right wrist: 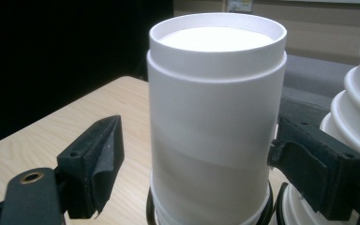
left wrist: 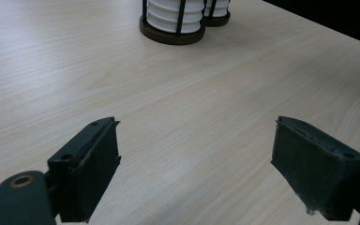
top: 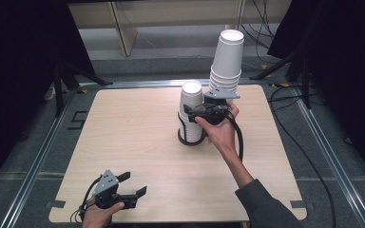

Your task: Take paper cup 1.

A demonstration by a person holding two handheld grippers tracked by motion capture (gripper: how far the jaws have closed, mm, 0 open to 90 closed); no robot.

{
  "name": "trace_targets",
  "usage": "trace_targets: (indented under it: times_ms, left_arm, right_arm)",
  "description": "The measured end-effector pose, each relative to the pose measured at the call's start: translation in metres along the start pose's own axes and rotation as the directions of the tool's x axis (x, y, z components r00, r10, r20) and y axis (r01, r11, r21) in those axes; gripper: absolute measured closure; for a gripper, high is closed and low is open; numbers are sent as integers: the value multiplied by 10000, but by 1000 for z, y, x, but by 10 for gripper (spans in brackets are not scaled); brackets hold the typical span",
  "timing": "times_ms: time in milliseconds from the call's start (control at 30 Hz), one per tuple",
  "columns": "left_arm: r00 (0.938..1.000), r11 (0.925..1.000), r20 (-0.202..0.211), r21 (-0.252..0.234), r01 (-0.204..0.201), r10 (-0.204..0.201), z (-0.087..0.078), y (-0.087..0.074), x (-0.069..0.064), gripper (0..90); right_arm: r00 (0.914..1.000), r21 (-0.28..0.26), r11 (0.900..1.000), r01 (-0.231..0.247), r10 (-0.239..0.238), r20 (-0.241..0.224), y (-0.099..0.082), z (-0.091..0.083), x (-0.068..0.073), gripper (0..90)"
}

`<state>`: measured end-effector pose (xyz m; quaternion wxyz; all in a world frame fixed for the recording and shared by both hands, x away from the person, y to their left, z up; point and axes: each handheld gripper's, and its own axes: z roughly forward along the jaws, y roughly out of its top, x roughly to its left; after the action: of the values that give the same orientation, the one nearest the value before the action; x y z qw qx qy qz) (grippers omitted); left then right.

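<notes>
While resting at the 7 o'clock corner of the wooden table (top: 138,156), left gripper (top: 132,184) held low in a hand (top: 100,214), jaws spread wide with bare tabletop between them — nothing gripped. Seen along its own jaws in the left gripper view (left wrist: 194,164): two dark round bases with white ribbed cups inside black wire frames, far off toward 12 o'clock.

Near table centre, slightly toward 1 o'clock: short stack of white cups (top: 191,111), upside down, seated in a dark ringed holder (top: 190,140). Just behind it at 1 o'clock, a taller stack (top: 227,59) rising well above, also inverted, leaning slightly.

Right gripper (top: 190,114) brought in from 4 o'clock by the right hand (top: 221,128), level with the upper part of the short stack. In the right gripper view (right wrist: 194,154): top cup (right wrist: 215,117) standing between the two black jaws — right pad (right wrist: 309,164) at or just against the cup wall, left pad (right wrist: 98,164) clearly apart from it with table showing in the gap. Jaws parted, straddling the cup, not clamped. Ribbed rims of the taller stack (right wrist: 356,117) at the 3 o'clock edge of that view, just beside the right jaw.
</notes>
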<state>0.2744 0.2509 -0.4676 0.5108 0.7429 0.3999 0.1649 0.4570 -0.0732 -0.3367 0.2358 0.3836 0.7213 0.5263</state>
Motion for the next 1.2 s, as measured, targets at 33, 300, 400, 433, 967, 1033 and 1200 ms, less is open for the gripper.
trace_targets:
  times_ms: [33,300,400,433,967,1033,1200]
  left_arm:
    - [10000,10000,7,60,-53,53,0,0,0,145]
    - [10000,10000,34,78,-44,44,0,0,0,145]
    - [10000,10000,36,79,-50,50,0,0,-1,145]
    - [10000,9999,42,85,-63,62,0,0,0,145]
    - [10000,9998,9,156,-97,97,-1,0,-1,145]
    - [9999,9998,0,178,-113,113,-1,0,-1,145]
    - [9999,9997,-22,208,-108,109,-1,0,-1,144]
  right_arm:
    - [10000,0,10000,0,0,0,0,0,0,175]
    - [9977,159,9996,-213,203,639,5,12,5,162]
    - [9968,84,9998,-158,150,791,6,17,6,161]
    - [9959,140,9997,-214,201,886,6,18,7,159]
    - [9879,297,9985,-466,416,1491,10,32,11,155]
    - [9882,275,9986,-451,406,1477,9,33,10,160]
    - [9878,256,9976,-645,601,1435,9,34,8,178]
